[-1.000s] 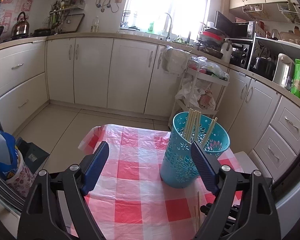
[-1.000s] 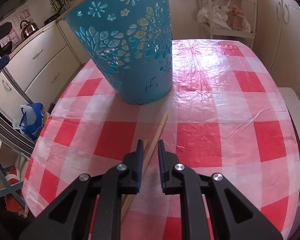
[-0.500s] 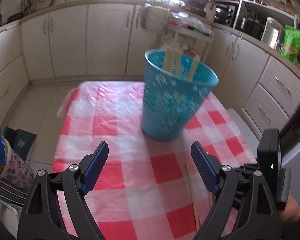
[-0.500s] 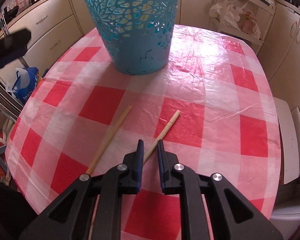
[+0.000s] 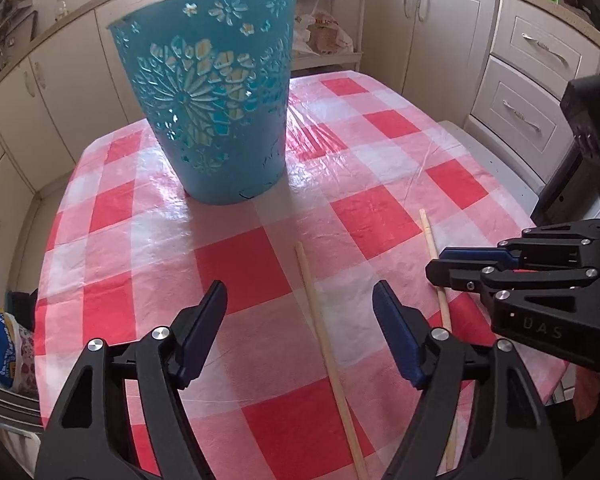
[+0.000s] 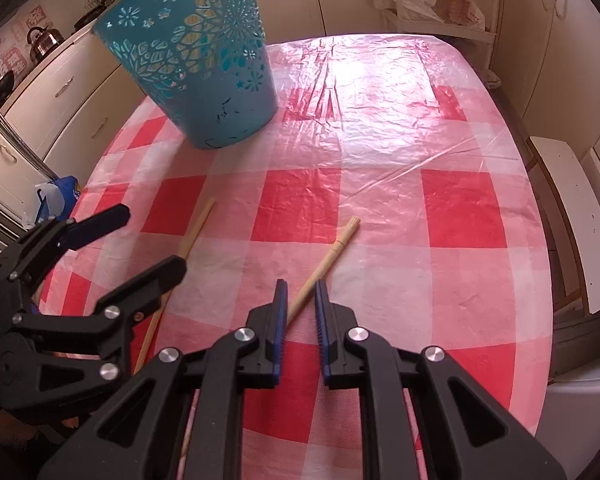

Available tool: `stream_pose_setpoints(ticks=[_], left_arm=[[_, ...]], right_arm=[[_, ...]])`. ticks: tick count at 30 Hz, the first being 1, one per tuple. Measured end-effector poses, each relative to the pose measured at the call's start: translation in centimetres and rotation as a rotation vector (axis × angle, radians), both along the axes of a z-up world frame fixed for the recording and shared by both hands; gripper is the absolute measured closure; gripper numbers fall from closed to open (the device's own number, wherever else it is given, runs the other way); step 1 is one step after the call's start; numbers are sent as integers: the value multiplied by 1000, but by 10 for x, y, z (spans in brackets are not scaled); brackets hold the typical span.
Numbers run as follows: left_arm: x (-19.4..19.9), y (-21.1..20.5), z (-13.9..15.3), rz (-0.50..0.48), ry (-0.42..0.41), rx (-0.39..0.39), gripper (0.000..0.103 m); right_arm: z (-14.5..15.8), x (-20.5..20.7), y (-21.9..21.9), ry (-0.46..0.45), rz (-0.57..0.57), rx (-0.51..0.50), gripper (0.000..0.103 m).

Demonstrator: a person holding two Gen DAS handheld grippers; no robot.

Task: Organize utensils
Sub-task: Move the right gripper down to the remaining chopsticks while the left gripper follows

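Where chopsticks (image 5: 324,340) lie, pale, slender wood

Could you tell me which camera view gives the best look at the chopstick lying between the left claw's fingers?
The left wrist view: the chopstick runs nearly unobstructed between the closing left claw. In the right wrist view, that claw covers part of it.

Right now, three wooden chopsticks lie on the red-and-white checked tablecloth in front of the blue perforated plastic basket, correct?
Not quite: only two wooden chopsticks lie on the checked tablecloth in front of the blue basket, as the right wrist view shows.
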State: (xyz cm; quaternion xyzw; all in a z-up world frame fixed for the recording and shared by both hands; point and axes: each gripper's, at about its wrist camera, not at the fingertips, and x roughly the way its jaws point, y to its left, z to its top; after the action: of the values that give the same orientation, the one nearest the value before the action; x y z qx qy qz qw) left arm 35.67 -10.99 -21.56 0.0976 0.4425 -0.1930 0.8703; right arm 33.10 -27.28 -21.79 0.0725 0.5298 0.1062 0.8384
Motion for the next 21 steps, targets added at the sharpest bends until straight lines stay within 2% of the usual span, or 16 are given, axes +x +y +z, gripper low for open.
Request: stream_pose_setpoints(ticks=[2, 4, 5, 7, 9, 12, 14, 18, 21], left_arm=[[2, -4, -8, -20, 21, 7, 42], [2, -5, -15, -42, 49, 11, 59], [1, -3, -15, -47, 38, 9, 64], [4, 5, -13, -42, 56, 5, 85], [12, 20, -13, -9, 91, -35, 90], [22, 45, -12, 53, 148, -145, 91], [25, 53, -10, 68, 162, -180, 90], [24, 54, -5, 72, 151, -185, 90], [24, 46, -7, 57, 142, -131, 90]], right_arm=[[0, 2, 2, -7, -4, 5, 87], [0, 3, 5, -19, 1, 9, 85], [0, 4, 8, -27, 11, 7, 85], [1, 6, 16, -36, 46, -11, 85], [2, 5, 24, -33, 88, -11, 85], [8, 6, 26, -55, 86, -29, 85], [11, 8, 22, -62, 61, -10, 85], [7, 10, 18, -36, 31, -11, 82], [1, 10, 19, -27, 35, -11, 80]])
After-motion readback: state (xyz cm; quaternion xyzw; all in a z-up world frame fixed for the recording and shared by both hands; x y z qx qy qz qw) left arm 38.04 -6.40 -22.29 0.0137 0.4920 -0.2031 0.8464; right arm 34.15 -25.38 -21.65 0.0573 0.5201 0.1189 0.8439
